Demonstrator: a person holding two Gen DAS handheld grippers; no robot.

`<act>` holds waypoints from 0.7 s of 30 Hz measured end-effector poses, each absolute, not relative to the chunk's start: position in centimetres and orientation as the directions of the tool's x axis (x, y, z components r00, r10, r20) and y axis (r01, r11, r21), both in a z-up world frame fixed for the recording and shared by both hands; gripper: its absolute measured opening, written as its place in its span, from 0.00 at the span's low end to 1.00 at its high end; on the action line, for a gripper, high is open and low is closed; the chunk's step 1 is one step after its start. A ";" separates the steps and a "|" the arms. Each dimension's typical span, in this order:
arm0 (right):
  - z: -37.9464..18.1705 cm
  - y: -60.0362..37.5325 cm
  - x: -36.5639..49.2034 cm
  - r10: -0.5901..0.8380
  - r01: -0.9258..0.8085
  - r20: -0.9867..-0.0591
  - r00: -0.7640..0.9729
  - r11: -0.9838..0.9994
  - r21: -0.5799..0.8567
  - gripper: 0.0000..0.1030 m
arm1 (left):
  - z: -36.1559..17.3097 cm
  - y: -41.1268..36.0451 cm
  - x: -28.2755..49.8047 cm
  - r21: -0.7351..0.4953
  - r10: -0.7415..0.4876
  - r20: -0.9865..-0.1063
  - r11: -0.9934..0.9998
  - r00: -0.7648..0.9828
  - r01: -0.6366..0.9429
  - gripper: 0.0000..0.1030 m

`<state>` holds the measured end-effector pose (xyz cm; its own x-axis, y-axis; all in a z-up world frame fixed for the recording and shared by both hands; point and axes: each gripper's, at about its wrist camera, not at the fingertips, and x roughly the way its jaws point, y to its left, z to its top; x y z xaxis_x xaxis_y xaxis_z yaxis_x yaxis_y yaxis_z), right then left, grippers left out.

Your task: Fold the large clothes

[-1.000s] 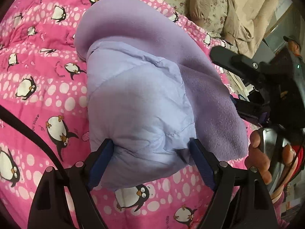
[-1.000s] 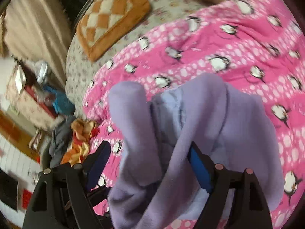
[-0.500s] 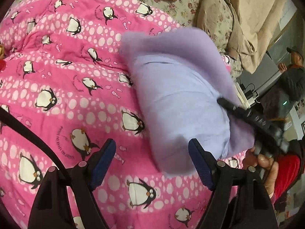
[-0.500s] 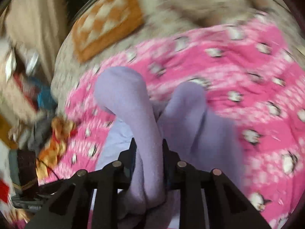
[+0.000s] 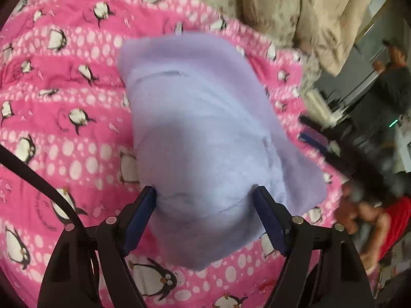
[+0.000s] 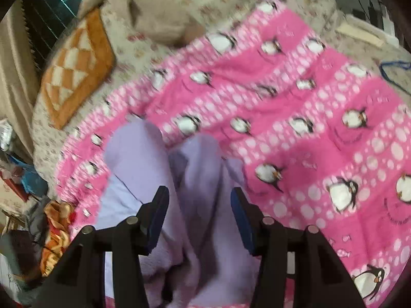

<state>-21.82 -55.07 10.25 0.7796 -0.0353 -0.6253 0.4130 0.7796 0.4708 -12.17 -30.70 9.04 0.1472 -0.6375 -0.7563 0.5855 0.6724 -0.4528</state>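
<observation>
A lilac padded garment lies folded into a thick bundle on a pink penguin blanket. Its near end bulges between the fingers of my left gripper, touching both blue pads; the jaws stand wide and do not squeeze it. In the right wrist view the garment's fleece side shows as two upright folds. These run between the fingers of my right gripper, whose jaws are opening and no longer pinch the fabric. The right gripper and the hand holding it are a blur at the right edge of the left wrist view.
The blanket covers most of a bed with floral beige bedding. An orange checked cushion lies at the far left. Clothes and clutter sit beside the bed. A person stands in the background.
Half a second ago the bundle lay right of the left fingers; now it sits between them. The right jaws clamped tight on a fleece fold, then widened again.
</observation>
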 end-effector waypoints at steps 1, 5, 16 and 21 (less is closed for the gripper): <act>10.8 -54.5 -21.1 -0.009 0.380 -0.620 0.784 0.798 0.468 0.51 | 8.9 -31.0 -12.3 -0.431 -0.625 -0.763 0.683 0.166 0.590 0.49; 12.1 -52.4 -17.9 0.052 0.288 -0.638 0.769 0.862 0.417 0.56 | 8.6 -30.9 -12.5 -0.421 -0.628 -0.758 0.680 0.179 0.601 0.49; 9.0 -54.8 -17.2 -0.034 0.354 -0.648 0.761 0.859 0.369 0.10 | 9.6 -29.9 -11.5 -0.456 -0.668 -0.718 0.663 0.195 0.593 0.49; 4.4 -56.0 -15.8 -0.047 0.419 -0.719 0.693 0.838 0.349 0.10 | 6.6 -31.2 -11.1 -0.463 -0.635 -0.759 0.681 0.143 0.567 0.52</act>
<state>-15.82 -56.02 4.39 0.6930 -0.0474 -0.7194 0.4194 0.8381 0.3488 -11.07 -31.19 6.55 0.1434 -0.6350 -0.7591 0.5668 0.6814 -0.4630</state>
